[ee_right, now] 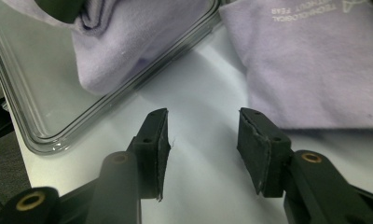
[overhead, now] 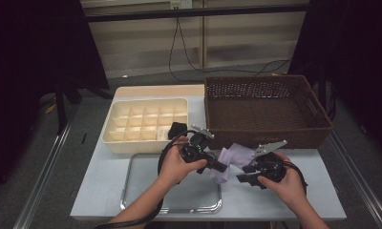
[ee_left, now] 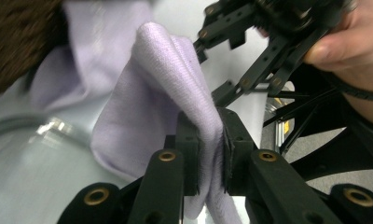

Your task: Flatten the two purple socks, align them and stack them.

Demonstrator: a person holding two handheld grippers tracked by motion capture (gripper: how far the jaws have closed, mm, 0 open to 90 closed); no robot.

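A lilac cloth lies on the white table in front of the basket, with one end lifted over the tray's right rim. My left gripper is shut on a fold of that end; in the left gripper view the pads pinch the lilac cloth tight. My right gripper sits just right of it, low over the table. Its jaws stand open around bare tabletop in the right gripper view, with the lilac cloth lying flat beyond them and white lettering on it.
A brown wicker basket stands at the back right. A cream box of small compartments sits at the back left, with a small black object beside it. A metal tray lies at the front left, rim close to the right jaws.
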